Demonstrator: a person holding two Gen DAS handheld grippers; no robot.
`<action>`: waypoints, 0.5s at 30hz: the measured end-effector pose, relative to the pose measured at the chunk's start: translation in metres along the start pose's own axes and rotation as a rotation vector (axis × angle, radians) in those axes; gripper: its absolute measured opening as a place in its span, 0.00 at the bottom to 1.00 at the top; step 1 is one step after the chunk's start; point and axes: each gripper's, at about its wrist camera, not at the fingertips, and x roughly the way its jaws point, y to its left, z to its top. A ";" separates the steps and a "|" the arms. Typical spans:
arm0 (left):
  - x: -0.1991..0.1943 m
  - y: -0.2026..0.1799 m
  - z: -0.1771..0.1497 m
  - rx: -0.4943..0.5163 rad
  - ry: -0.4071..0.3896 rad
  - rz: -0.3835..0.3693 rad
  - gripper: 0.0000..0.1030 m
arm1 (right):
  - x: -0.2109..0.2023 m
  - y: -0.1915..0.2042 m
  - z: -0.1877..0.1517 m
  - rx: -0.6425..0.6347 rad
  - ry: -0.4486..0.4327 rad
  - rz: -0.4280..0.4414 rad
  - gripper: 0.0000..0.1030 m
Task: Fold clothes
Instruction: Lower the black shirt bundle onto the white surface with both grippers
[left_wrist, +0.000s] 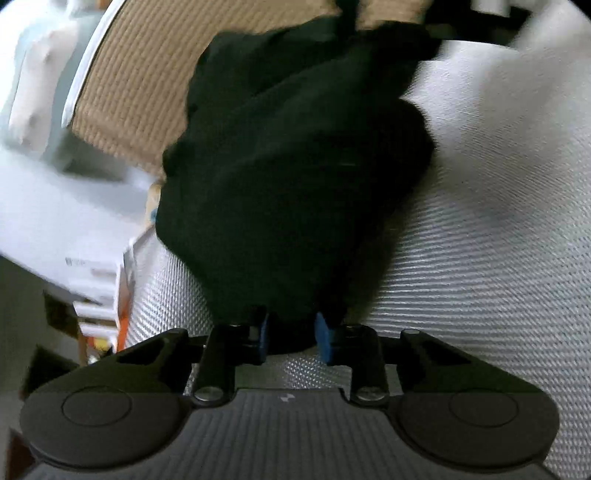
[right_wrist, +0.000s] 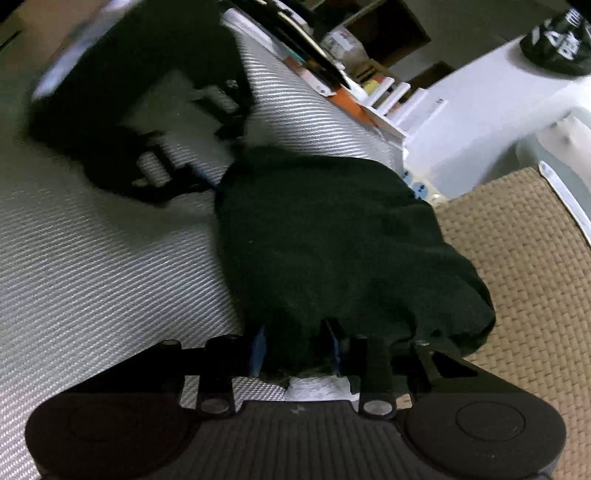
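Gripping a bunched black garment (left_wrist: 295, 177) at opposite ends, my left tongs (left_wrist: 293, 338) and right tongs (right_wrist: 297, 349) pinch it, stretched between them over the silver-woven bench (left_wrist: 480, 277).

I can read nothing for certain; the crumpled black bag (right_wrist: 557, 40) on the white ledge bears large white letters, too blurred to read.

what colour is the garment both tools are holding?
Black, plain, no pattern visible. The garment shows best in the right wrist view, over the silver woven surface.
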 end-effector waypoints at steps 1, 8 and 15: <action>0.002 0.005 0.001 -0.022 0.005 0.003 0.29 | -0.001 -0.003 0.000 0.014 -0.004 0.008 0.36; 0.001 0.001 -0.002 -0.001 -0.004 0.025 0.23 | -0.020 -0.035 -0.001 0.129 -0.070 0.060 0.37; -0.003 0.002 0.000 -0.012 -0.020 0.032 0.22 | -0.006 -0.085 0.004 0.416 -0.141 -0.002 0.37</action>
